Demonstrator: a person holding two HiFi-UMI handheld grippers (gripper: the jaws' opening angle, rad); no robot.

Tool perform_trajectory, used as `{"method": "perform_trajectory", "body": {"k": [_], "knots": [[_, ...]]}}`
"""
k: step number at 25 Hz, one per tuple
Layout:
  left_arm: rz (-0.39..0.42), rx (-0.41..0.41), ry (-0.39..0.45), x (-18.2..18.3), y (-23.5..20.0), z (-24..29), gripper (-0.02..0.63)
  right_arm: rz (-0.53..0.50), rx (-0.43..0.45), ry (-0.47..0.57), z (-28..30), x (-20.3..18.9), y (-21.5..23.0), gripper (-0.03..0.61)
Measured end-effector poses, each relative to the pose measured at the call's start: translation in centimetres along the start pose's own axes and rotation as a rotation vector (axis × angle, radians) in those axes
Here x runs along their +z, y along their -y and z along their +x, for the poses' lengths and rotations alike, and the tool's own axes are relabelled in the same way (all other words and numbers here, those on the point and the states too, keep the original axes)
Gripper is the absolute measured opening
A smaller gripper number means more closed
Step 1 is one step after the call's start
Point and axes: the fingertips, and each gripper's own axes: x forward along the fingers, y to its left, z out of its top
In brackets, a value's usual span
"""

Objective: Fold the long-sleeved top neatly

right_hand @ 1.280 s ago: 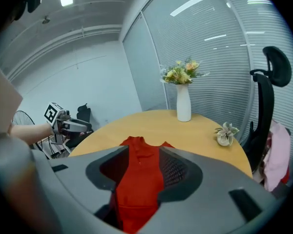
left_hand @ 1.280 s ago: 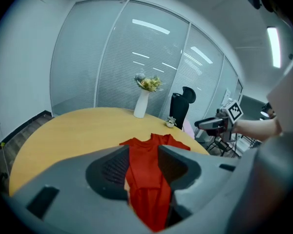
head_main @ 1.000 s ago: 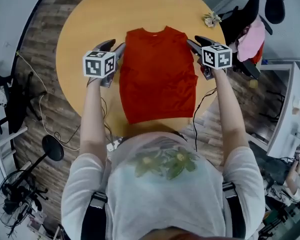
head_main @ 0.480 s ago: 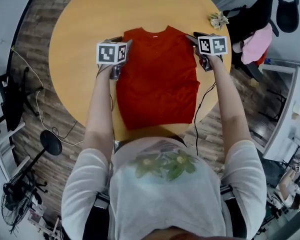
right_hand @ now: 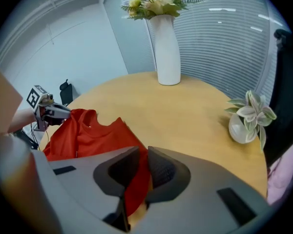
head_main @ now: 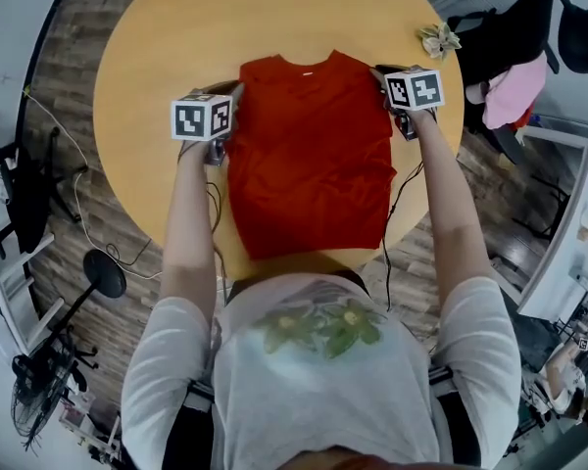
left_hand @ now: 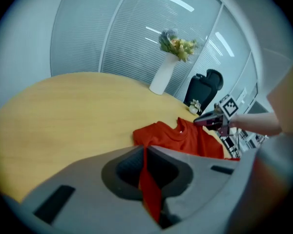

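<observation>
Both pairs of tongs have just been closing, and each now has red cloth between its jaws. Your left tongs [left_hand: 144,152] pinch the top [head_main: 309,155] at its left shoulder edge. Your right tongs [right_hand: 142,155] pinch it at the right shoulder edge. The top lies flat on the surface [head_main: 167,47], spread between the two tongs, with the collar on their far side and the hem on your side. No sleeve sticks out at either side, so they seem tucked in. This looks like the grip for bringing the shoulder end over onto the hem.

- **Check the bite.** Before you lift, be sure each pair holds every layer at its edge. If only the upper layer is caught, a tucked sleeve may drop out as the cloth rises.
- **Lift level.** Raise both tongs together and to the same height. Keep the shoulder line lightly taut between them so the collar does not sag.
- **Carry it over.** Bring the edge straight toward you without swinging either side ahead.
- **Lay it down.** Set the shoulder corners on the hem corners, and part the jaws only once the cloth rests.
</observation>
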Motion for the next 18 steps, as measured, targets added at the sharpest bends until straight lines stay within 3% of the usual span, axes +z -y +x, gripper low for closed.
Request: {"method": "perform_trajectory", "body": {"k": [3,5,13,18], "knots": [[-0.093,-0.016,0.075,0.9,-1.9,-1.5,0.021,0.005,-0.029,0.075,-1.1,1.1,1.0,0.055],[-0.113,0.009,0.079,0.7,-3.2,-1.9,0.021,0.038,-0.019,0.126,-1.6,1.8,1.4,0.054],[-0.078,0.007,0.129,2.1,-2.8,-2.6,0.021,0.018,-0.026,0.165,-2.6,2.9,1.2,0.051],[-0.01,0.015,0.174,3.6,-2.1,-4.9,0.021,-0.002,-0.018,0.23,-5.0,4.6,0.1,0.051]]}}
